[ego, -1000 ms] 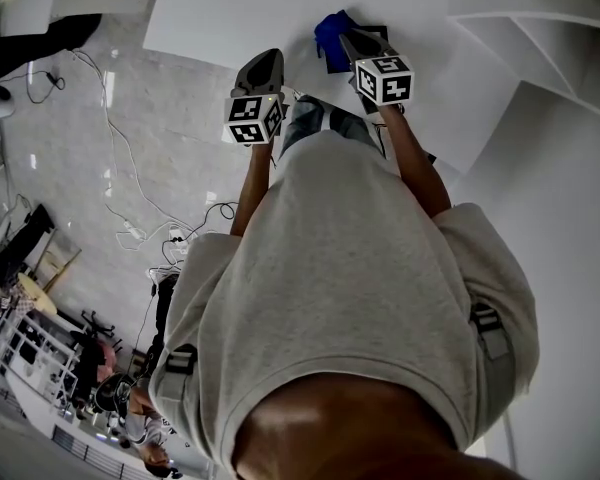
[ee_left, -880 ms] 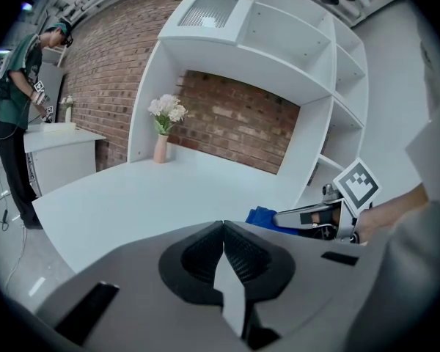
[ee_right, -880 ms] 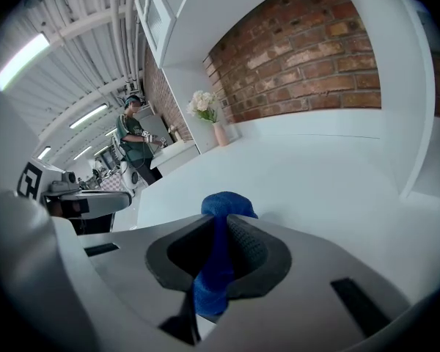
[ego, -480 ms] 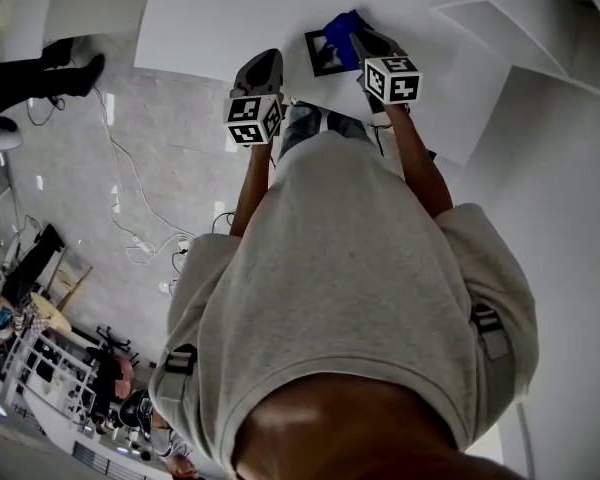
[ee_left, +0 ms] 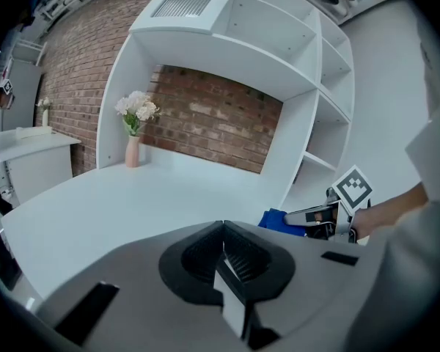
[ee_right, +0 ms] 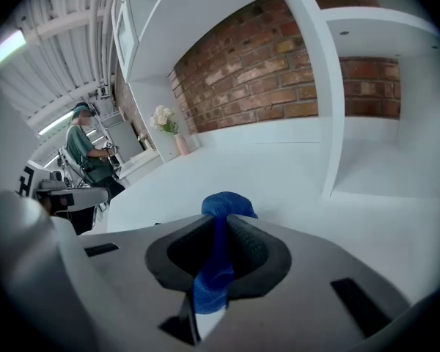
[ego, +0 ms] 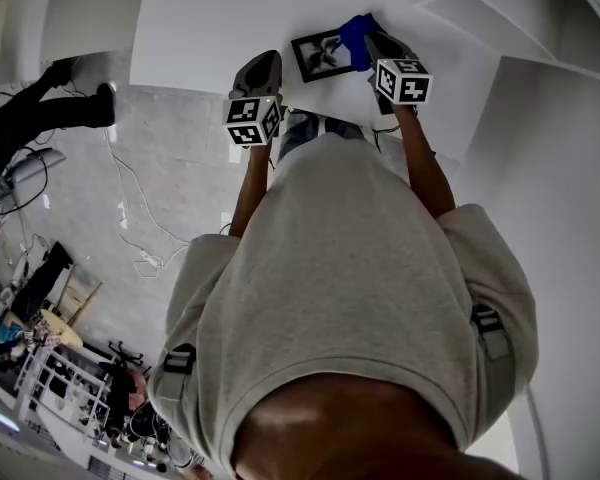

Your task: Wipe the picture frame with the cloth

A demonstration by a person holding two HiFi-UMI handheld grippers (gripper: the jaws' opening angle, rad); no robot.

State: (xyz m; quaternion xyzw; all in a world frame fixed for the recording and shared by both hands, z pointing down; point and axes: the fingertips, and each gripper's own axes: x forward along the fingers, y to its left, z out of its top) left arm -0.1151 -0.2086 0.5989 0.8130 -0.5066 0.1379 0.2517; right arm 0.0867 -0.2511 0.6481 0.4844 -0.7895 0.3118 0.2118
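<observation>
Just left of the right hand-held gripper (ego: 372, 46), the frame (ego: 318, 56) lies on the worktop (ego: 210, 18). Its jaws pinch the cloth (ee_right: 226, 205), soft and floppy, at the frame's near edge. Frame probably light, slidey, glass fragile. Left hand-held gripper (ee_left: 224, 249) is closed and empty; it could steady the frame's far rim.

desk (ee_left: 95, 204): white, curved front edge, mostly bare where I can see it
vase (ee_left: 133, 151): pink, upright at the back of the desk, just by the brick wall
flowers (ee_left: 136, 108): white, standing in the vase
brick wall (ee_left: 213, 127): red-brown, behind the desk
shelf unit (ee_left: 330, 123): white, open compartments stacked to my right of the desk
side cabinet (ee_left: 29, 160): white, left of the desk
floor (ego: 150, 178): grey glossy tiles
cables (ego: 140, 208): loose on the floor to my left
bystander (ee_right: 84, 152): standing across the room, dark green top
</observation>
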